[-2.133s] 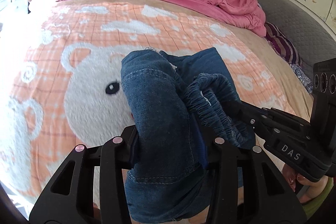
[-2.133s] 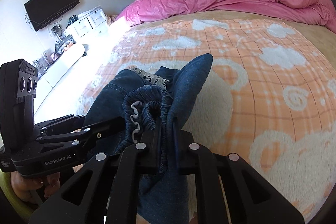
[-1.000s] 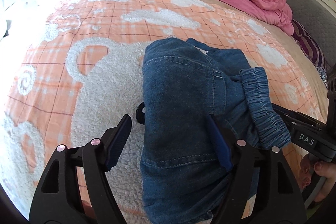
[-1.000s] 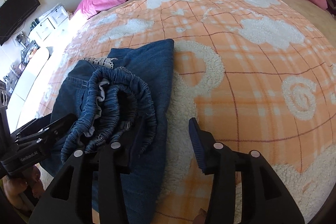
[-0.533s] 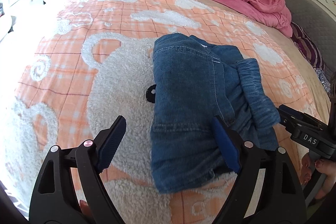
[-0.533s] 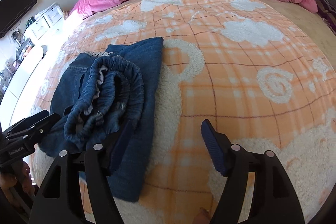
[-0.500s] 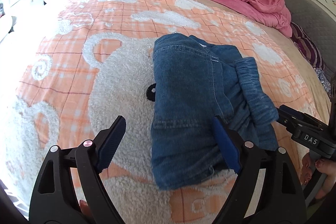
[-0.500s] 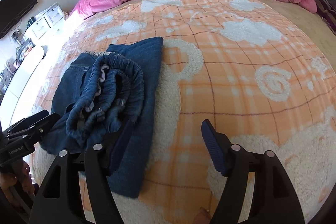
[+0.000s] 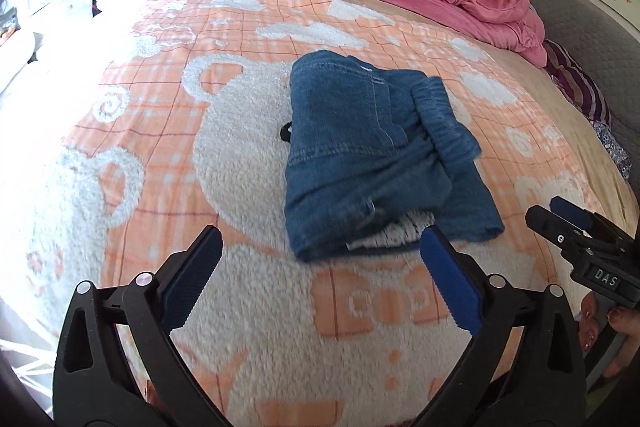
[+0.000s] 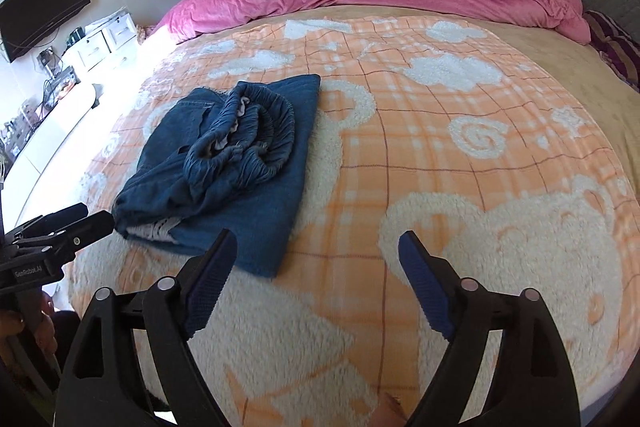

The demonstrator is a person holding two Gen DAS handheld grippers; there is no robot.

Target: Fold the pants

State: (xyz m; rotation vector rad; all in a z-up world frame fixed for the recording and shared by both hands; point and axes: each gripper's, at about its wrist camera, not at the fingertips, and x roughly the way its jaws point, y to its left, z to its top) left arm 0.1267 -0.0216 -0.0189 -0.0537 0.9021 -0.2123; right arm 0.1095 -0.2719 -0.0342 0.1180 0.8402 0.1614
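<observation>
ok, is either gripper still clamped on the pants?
No. The left gripper and right gripper both stand open and empty, short of the folded pants lying on the blanket.

Black gripper, blue ribbed jaws

- The folded pants hide their own inner layers — only a strip of white lining shows at the near hem, blurred in the left wrist view.
- The blanket toward the bed's near edge is smeared by motion.
- The right claw is cut off by the picture's right edge.
- The left claw runs off the left edge of the right wrist view.
- Items on the dresser are too small to tell.
</observation>
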